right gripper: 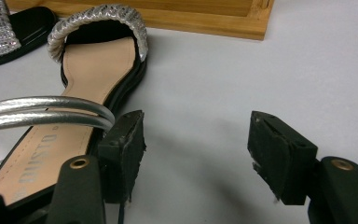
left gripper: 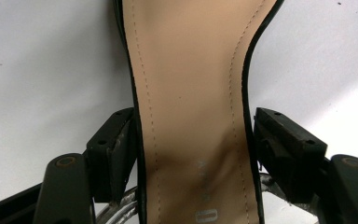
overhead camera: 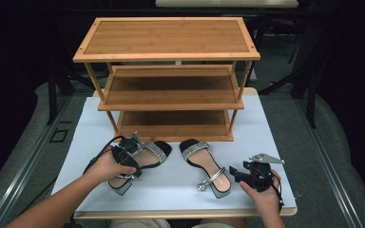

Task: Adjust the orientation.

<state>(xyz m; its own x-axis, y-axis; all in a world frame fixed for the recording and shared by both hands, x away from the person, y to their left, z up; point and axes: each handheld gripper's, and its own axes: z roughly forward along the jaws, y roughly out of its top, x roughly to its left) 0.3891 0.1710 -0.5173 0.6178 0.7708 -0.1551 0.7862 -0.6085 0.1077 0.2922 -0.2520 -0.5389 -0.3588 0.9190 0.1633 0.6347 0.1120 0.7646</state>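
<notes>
Two black sandals with silver glitter toe bands lie on the white table in front of a wooden rack. My left gripper (overhead camera: 135, 167) (left gripper: 193, 135) reaches down over the left sandal (overhead camera: 149, 156) (left gripper: 191, 93). Its jaws straddle the narrow waist of the tan insole; the left pad (left gripper: 116, 149) lies against the sole's edge, while the right pad (left gripper: 284, 144) stands a sliver off. My right gripper (overhead camera: 233, 174) (right gripper: 196, 140) rests open beside the heel end of the right sandal (overhead camera: 204, 164) (right gripper: 93, 70), its left pad near the silver ankle strap (right gripper: 46, 112), nothing between the jaws.
A three-tier bamboo shoe rack (overhead camera: 171, 107) stands at the back of the table (overhead camera: 275, 142), its lowest shelf just behind the sandals' toes; all its shelves are bare. White tabletop lies to the right of the right sandal. Dark floor surrounds the table.
</notes>
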